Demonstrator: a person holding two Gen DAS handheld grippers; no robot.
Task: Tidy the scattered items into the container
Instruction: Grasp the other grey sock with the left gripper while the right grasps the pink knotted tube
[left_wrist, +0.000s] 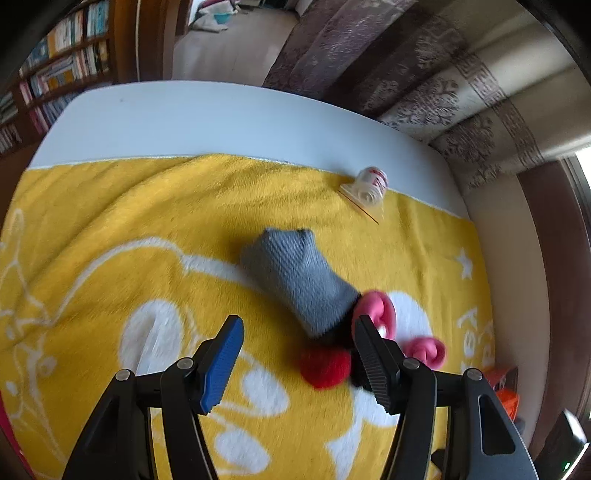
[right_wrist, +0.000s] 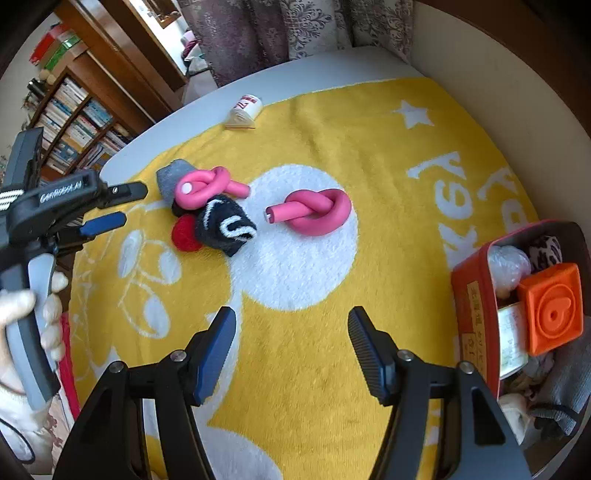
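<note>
Gaping half-wide, both empty: left claw (left_wrist: 297, 363), right claw (right_wrist: 291, 350).

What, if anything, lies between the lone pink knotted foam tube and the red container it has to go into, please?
Nothing visible does: between the pink knotted tube and the red container there is only bare yellow towel. The right gripper hovers nearby, jaws open and empty.
</note>
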